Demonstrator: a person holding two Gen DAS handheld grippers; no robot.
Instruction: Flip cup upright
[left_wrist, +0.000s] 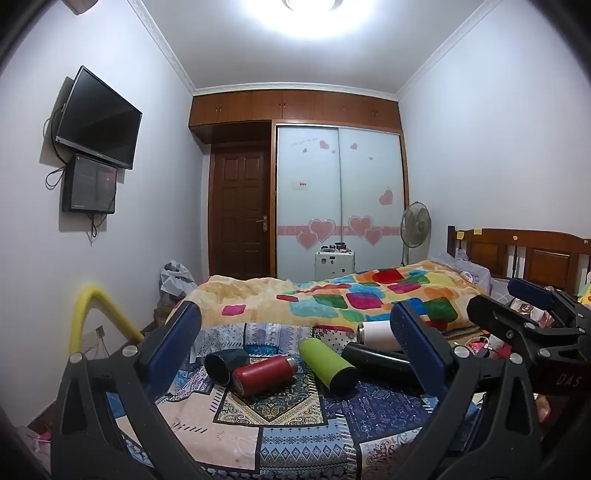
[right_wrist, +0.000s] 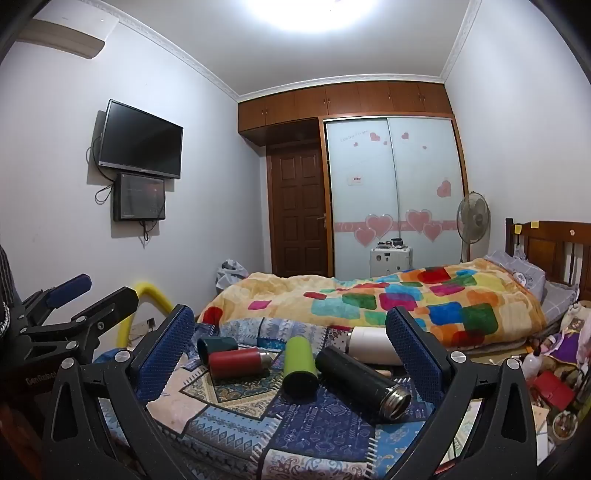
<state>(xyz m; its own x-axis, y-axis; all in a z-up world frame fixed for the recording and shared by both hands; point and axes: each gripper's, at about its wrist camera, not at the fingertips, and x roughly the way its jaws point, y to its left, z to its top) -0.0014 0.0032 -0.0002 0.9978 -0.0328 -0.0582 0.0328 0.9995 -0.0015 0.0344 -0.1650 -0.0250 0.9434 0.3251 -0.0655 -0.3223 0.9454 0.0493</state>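
Black cup (right_wrist: 364, 380) lies sideways, mouth open.

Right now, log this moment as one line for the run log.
stage: before grasp | left gripper: open, empty | right gripper: open, empty | cups on patterned cloth: five, all lying down | nearest right gripper: black cup

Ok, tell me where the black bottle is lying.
The black bottle lies on its side on the patterned cloth, at the right of the row, between the green cup and the white bottle, its open threaded mouth towards the right gripper.
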